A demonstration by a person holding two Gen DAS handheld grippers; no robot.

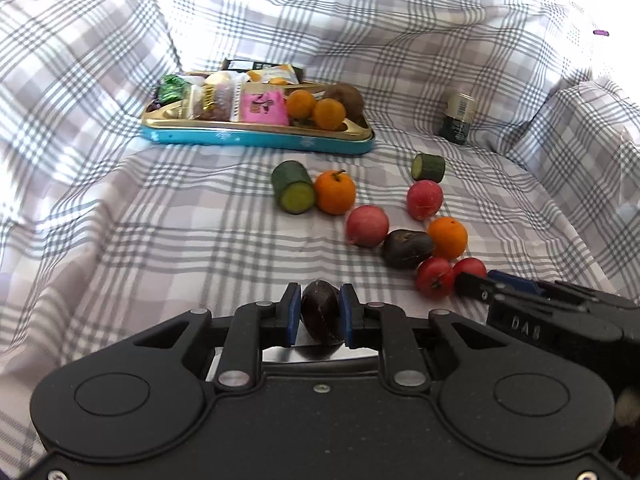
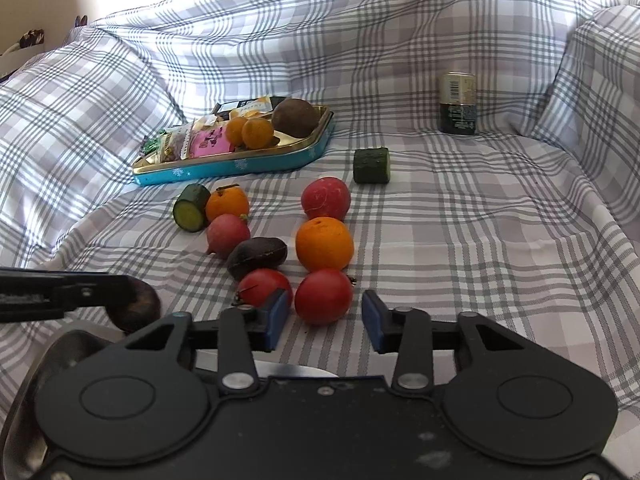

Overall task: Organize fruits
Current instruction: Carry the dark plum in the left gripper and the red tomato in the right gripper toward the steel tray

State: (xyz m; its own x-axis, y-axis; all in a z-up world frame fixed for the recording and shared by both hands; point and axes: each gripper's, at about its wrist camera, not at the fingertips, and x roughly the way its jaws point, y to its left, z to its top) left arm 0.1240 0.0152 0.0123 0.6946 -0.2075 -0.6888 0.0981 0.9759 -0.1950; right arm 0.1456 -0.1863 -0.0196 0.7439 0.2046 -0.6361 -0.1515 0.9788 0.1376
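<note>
**Sorting fruit from cloth to tin: early stage, most pieces loose**

Covering everything, the plaid cloth (image 2: pixel 460 240) serves as the work surface.

Blue tin tray (image 2: pixel 256 164), far left: holds wrapped snacks, two small oranges (image 2: pixel 258 132) and a brown kiwi (image 2: pixel 294 118). These count as sorted, by judgement.

Dark can (image 2: pixel 458 104), far right, upright, well apart from the fruit.

Left gripper (image 1: pixel 320 314): jaws clamped on a dark plum (image 1: pixel 321 312), low over the cloth, well short of the tray.

Right gripper (image 2: pixel 324 316): jaws apart around a red tomato (image 2: pixel 323 296); the pads do not appear to press on it.

Loose on the cloth, still to place:
- large orange (image 2: pixel 324 243), just behind that tomato
- stemmed orange (image 2: pixel 227 204), touching a cucumber piece (image 2: pixel 191 208)
- second cucumber piece (image 2: pixel 371 165), alone
- two reddish round fruits (image 2: pixel 325 198), (image 2: pixel 228 236)
- second dark plum (image 2: pixel 258 257)
- second tomato (image 2: pixel 262 286)

Judgement: roughly a quarter done.
</note>
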